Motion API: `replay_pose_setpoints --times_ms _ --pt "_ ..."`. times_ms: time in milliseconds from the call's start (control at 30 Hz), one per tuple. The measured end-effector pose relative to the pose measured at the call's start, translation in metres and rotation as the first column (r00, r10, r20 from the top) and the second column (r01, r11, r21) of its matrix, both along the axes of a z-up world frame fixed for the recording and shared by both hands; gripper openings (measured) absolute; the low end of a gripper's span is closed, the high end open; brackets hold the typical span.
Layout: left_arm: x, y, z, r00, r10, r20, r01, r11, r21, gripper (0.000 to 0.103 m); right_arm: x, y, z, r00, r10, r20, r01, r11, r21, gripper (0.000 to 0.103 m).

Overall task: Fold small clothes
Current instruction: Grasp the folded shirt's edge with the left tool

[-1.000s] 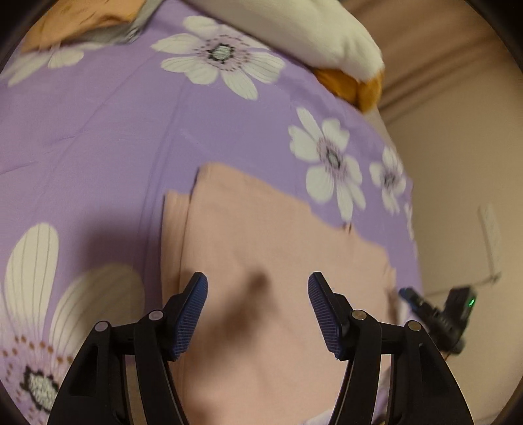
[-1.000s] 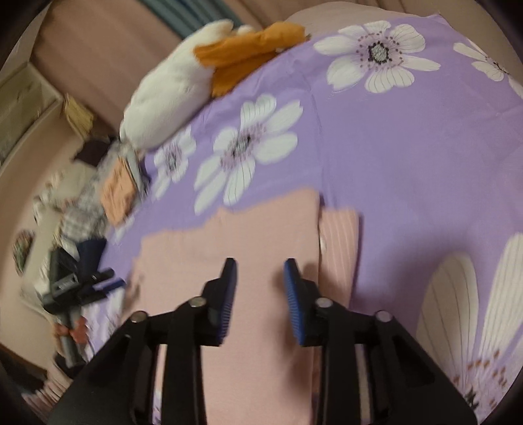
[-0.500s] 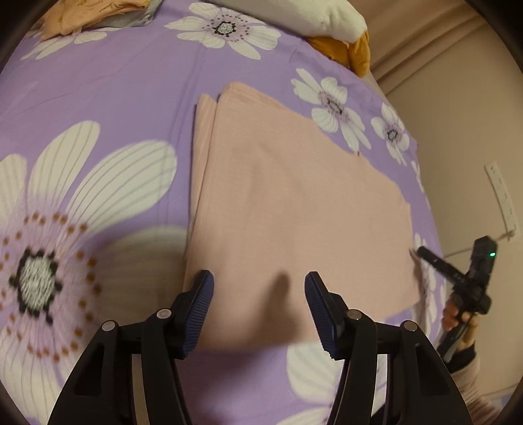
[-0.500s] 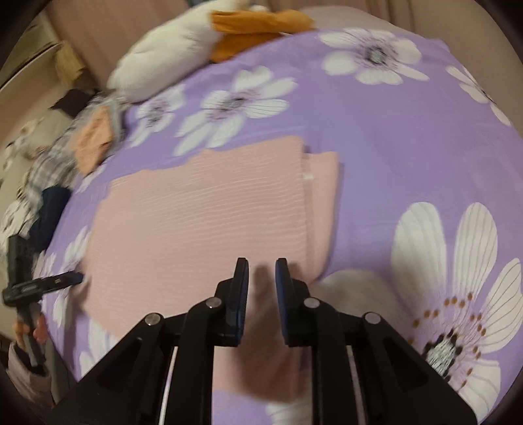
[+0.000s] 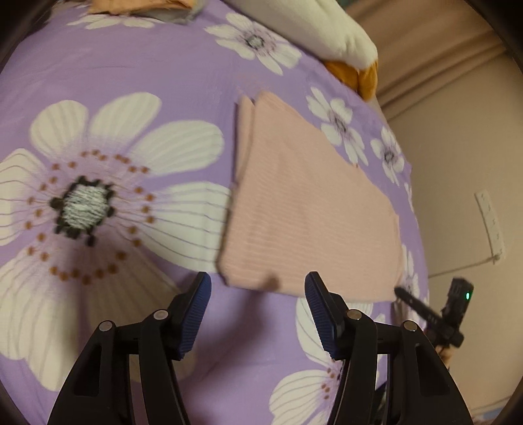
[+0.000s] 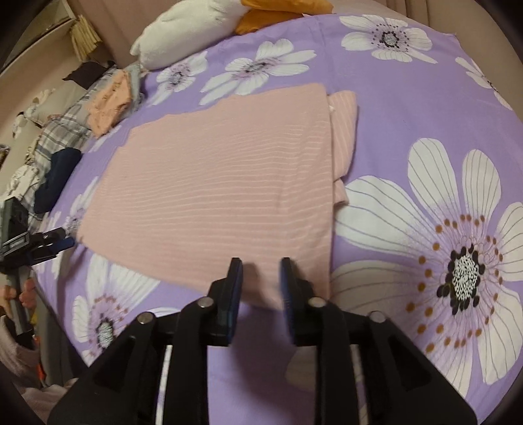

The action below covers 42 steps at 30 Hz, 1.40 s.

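A pale pink ribbed garment point(image 5: 304, 212) lies folded flat on the purple flowered bedsheet point(image 5: 157, 65); in the right wrist view it point(image 6: 222, 186) fills the middle, with a narrower layer sticking out at its right side. My left gripper point(image 5: 258, 294) is open and empty, just off the garment's near edge. My right gripper point(image 6: 261, 278) is open with a narrow gap, empty, hovering at the garment's near edge. Each gripper shows in the other's view, the right point(image 5: 434, 314) and the left point(image 6: 29, 245).
A white and orange plush toy point(image 6: 202, 29) lies at the head of the bed. A pile of other clothes point(image 6: 78, 121), plaid, peach and navy, sits at the bed's left side. A wall point(image 5: 464, 163) with a socket strip lies beyond the bed edge.
Both grippers have pulled back from over the garment to its near edge. The right gripper narrowed, then opened a little. The garment lies still.
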<state>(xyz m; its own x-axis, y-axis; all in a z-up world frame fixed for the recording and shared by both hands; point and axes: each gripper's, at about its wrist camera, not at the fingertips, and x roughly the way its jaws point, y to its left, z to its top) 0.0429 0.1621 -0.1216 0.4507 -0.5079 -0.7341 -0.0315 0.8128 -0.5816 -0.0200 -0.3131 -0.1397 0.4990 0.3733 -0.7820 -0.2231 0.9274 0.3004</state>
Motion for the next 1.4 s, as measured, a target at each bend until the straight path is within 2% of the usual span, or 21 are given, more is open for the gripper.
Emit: replay_pose_setpoints --times_ms 67,233,433,767,900,933,1000,1067,1100,1233,1400 --pt "0.006 0.010 -0.001 0.999 0.035 -0.001 -0.035 0.999 -0.025 0.062 -0.006 0.004 0.005 1.000 0.009 0.011 -0.009 1.000 0.017 0.034" --pt "0.043 0.021 -0.012 0.996 0.087 -0.016 -0.088 0.984 -0.155 0.064 0.002 0.026 0.011 0.999 0.045 0.028 -0.047 0.995 0.083 0.036" --pt "0.080 0.008 -0.025 0.998 0.048 -0.032 -0.055 0.969 -0.241 0.064 0.028 0.062 0.004 0.997 0.073 0.006 -0.073 0.986 0.149 0.036" --pt "0.119 -0.016 -0.030 1.000 -0.029 -0.004 0.027 0.966 -0.258 0.064 0.091 0.103 0.007 0.996 0.082 0.017 -0.084 0.982 0.168 0.036" --pt "0.130 -0.027 -0.028 0.998 -0.066 0.000 0.065 0.971 -0.231 0.064 0.120 0.123 0.008 0.997 0.076 0.014 -0.077 0.986 0.148 0.036" --pt "0.131 -0.031 -0.027 0.997 -0.076 -0.003 0.073 0.975 -0.210 0.062 0.125 0.127 0.008 0.997 0.076 0.014 -0.078 0.987 0.144 0.036" --pt "0.133 -0.034 -0.025 0.997 -0.082 -0.013 0.079 0.984 -0.160 0.048 0.138 0.139 0.008 0.997 0.077 0.015 -0.079 0.989 0.122 0.033" --pt "0.134 -0.035 -0.026 0.996 -0.080 -0.029 0.076 0.991 -0.111 0.023 0.150 0.148 0.008 0.997 0.081 0.014 -0.082 0.992 0.099 0.027" --pt "0.133 -0.034 -0.027 0.996 -0.078 -0.036 0.074 0.993 -0.088 0.019 0.154 0.153 0.006 0.997 0.082 0.006 -0.082 0.994 0.076 0.025" --pt "0.132 -0.030 -0.030 0.997 -0.058 -0.056 0.054 0.996 -0.076 0.016 0.160 0.164 0.002 0.997 0.083 -0.005 -0.083 0.997 -0.003 0.018" --pt "0.134 -0.032 -0.029 0.996 -0.055 -0.074 0.051 0.997 -0.059 0.016 0.136 0.157 0.014 0.995 0.102 -0.008 -0.101 0.994 0.027 0.016"
